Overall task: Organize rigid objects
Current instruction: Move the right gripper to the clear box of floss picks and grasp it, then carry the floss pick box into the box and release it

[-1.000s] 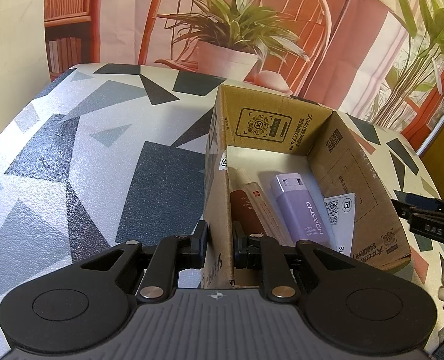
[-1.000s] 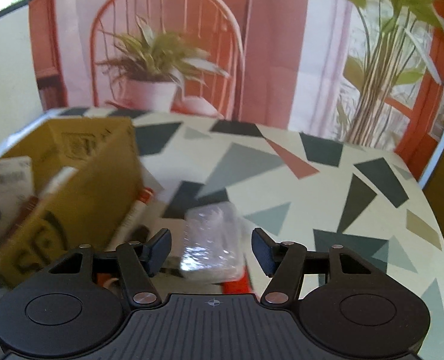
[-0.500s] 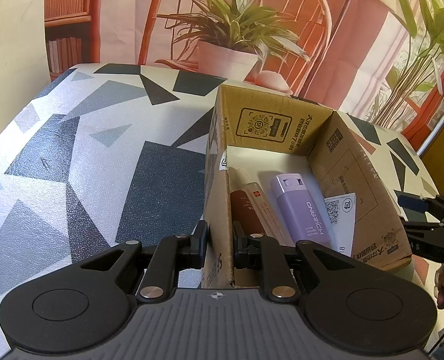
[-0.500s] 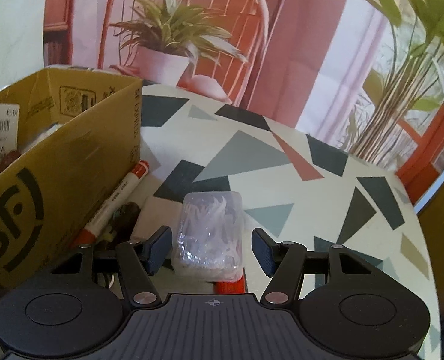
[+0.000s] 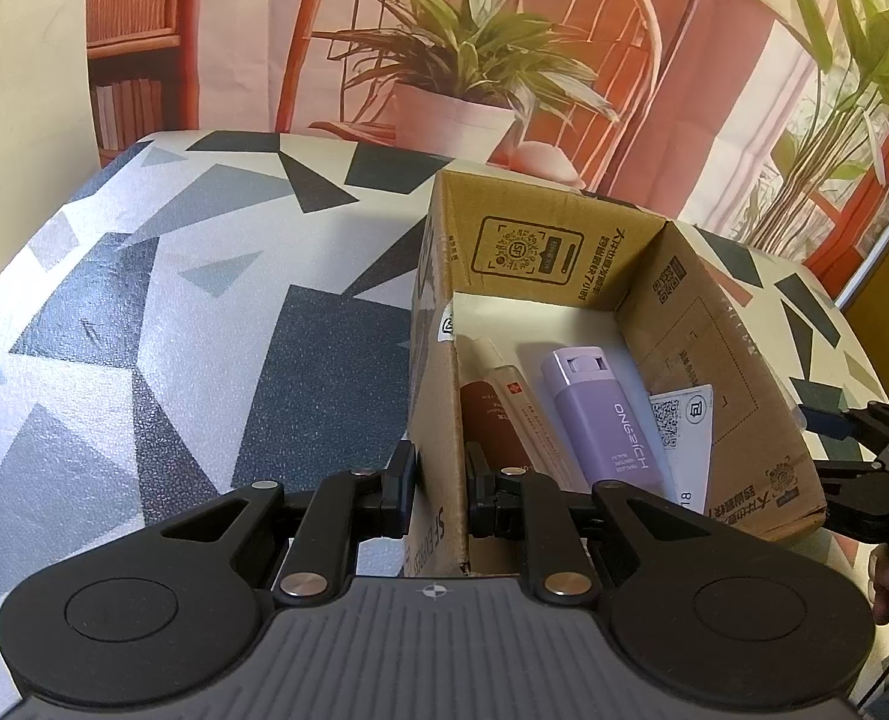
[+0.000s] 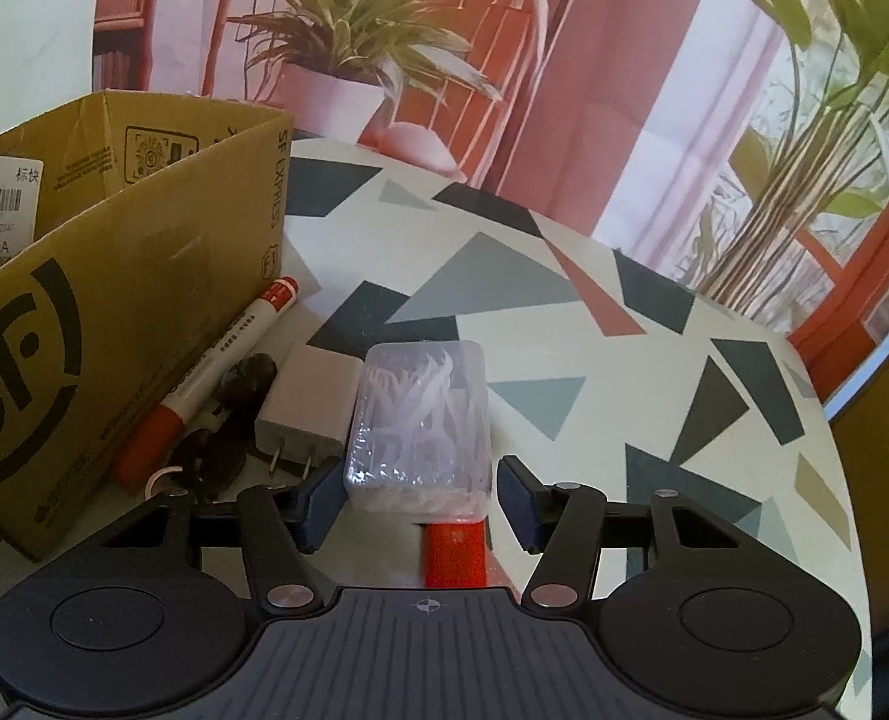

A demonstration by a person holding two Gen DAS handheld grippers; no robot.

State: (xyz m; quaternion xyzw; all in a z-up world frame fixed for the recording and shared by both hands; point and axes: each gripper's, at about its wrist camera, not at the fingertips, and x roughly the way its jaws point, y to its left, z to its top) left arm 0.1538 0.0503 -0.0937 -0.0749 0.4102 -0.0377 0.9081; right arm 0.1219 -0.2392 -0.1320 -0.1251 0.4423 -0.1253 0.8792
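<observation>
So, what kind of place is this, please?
Probably a staged home-style set: a table under a patterned cloth, a printed backdrop of chair and plants, and a cardboard box for sorting small things.

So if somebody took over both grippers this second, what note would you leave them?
Left gripper: shut on the near wall of the box, steadying it.
Right gripper: open, jaws either side of the clear case, not yet gripping.
In the box: purple case, slim tube, dark red item.
On the table beside the box: marker, charger, a dark object, something red under the clear case.
Left to do: close on the clear case, box it, then the rest.
</observation>
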